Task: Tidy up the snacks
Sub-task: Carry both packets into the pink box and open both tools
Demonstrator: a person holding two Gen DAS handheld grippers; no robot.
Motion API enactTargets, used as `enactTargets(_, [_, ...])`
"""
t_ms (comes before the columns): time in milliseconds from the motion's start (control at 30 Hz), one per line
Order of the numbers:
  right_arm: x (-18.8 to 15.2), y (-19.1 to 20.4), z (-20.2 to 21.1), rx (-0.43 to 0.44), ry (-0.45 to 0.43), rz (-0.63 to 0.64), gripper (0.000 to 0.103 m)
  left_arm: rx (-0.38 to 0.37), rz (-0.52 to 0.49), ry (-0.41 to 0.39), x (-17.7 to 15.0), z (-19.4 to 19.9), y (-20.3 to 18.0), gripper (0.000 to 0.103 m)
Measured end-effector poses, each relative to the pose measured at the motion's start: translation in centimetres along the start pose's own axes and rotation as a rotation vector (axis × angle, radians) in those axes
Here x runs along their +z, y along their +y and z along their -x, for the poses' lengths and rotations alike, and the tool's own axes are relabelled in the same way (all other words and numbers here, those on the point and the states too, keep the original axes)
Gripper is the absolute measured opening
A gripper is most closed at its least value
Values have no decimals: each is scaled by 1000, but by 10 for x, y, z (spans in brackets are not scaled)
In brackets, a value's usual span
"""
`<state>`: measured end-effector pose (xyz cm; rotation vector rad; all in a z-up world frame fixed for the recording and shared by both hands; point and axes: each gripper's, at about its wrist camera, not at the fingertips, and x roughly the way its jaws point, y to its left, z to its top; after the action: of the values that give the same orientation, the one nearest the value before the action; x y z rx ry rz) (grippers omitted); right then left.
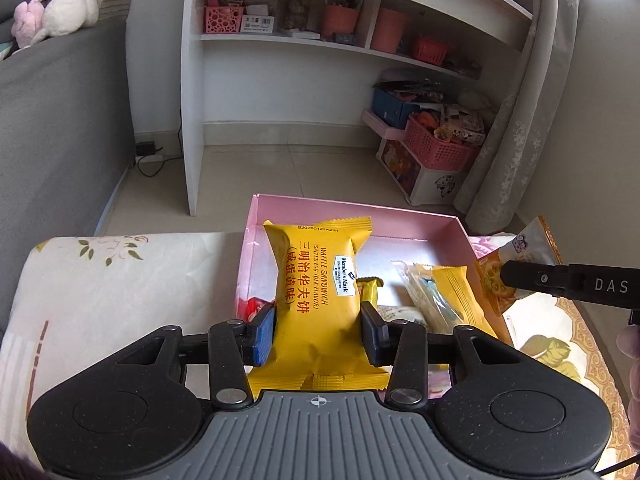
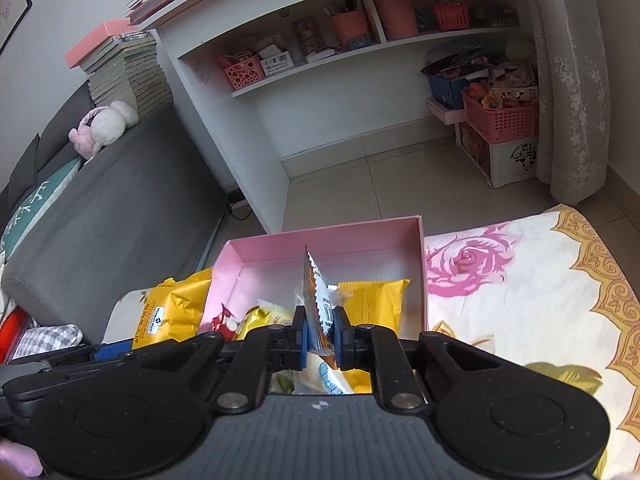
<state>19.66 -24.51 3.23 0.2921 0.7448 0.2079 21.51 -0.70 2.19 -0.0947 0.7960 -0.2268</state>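
- Snacks fill part of a pink box (image 1: 416, 227) that sits open-topped on a floral cloth (image 1: 100, 280).
- Inside the pink box lie a flat yellow packet (image 2: 376, 300), a clear-wrapped snack (image 1: 428, 296), a small gold-wrapped piece (image 2: 260, 318) and a red-wrapped one (image 2: 222, 320); more wrappers sit under the grippers, too hidden to name.
- The left gripper (image 1: 318, 330) holds a yellow waffle sandwich pack (image 1: 316, 280), its blue pads (image 1: 264, 334) pressed into both sides; the pack hangs over the near left part of the box.
- The right gripper (image 2: 320, 338) has its jaws pinched nearly together on a thin orange-and-white sachet (image 2: 316, 300), which stands on edge over the box.
- From the left wrist view, that sachet hangs at the box's right wall.
- Behind stand a white shelf unit (image 2: 224, 92) with pink baskets (image 2: 244, 72) and, on the floor, a pink crate (image 2: 500, 118) full of items.
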Motion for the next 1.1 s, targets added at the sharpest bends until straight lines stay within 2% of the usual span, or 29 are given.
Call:
enactTargets(300, [15,-17,-40,-28,-21,-18,4,14,11,-4,16,-53,4,41])
enactTargets(533, [15,-21,-60,-44,-6,-30,5,37,5,-19,27,-69,0,41])
enactTargets(733, [15,-15,-61,-50,11,2,7,65,24,-16,31,-73,-3,41])
enactTargets(800, [14,-13,-59,-55,10,5,12,69,23,-19,30,-73,-3,43])
enactTargets(900, [15,-13,-55,-58,8,3,21,55,0,-22,31,-71,-7,57])
enactTargets(967, [16,-14,-51,-54,5,-11,54,55,-16,-19,32,-68,-9,71])
enactTargets(1033, [17,-14,-46,-48,-4,-20,63,54,-26,-21,33,-64,-12,77])
enactTargets(1100, [18,-14,-42,-49,-8,-16,64,49,-30,-23,33,-59,-13,85])
